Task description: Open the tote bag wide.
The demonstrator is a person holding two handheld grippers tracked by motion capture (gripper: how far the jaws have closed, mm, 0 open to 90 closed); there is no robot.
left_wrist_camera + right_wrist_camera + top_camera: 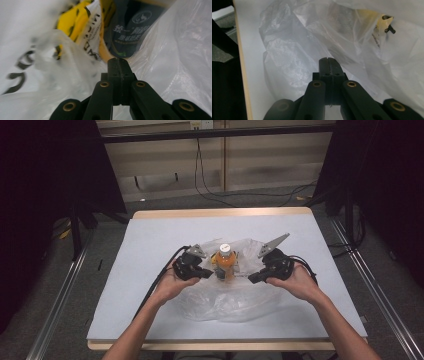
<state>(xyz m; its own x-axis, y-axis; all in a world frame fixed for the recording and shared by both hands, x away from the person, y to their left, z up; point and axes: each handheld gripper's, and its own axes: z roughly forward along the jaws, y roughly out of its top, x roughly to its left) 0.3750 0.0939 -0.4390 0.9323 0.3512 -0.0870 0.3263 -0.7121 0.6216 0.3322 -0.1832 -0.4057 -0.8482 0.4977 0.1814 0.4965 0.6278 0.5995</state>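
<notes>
Bottle (226, 261) stands upright near the middle of the table (150, 240), long axis vertical, white cap (225, 248) pointing up and slightly away from the person; orange contents show below the cap. It sits inside the mouth of a clear plastic bag (225, 305), whose loose body spreads toward the person's edge of the table. Left gripper (209, 273) is just beside the bottle on its left, right gripper (252, 278) just beside it on its right, both at about label height. In the left gripper view the jaws are pressed flat together, tips (118, 62) up against bag film; whether a fold of film is pinched between them cannot be told. Same in the right gripper view: jaws closed tight, tips (329, 61) against crumpled film, pinch not certain. Bottle label (130, 27) shows close in the left gripper view, dark panel with pale lettering, yellow beside it, cut off at the top edge and blurred at left by film. In the right gripper view the bottle is only a pale yellow patch (384, 22) behind layers of plastic. Bottle base is hidden by the bag and grippers in the high view.
</notes>
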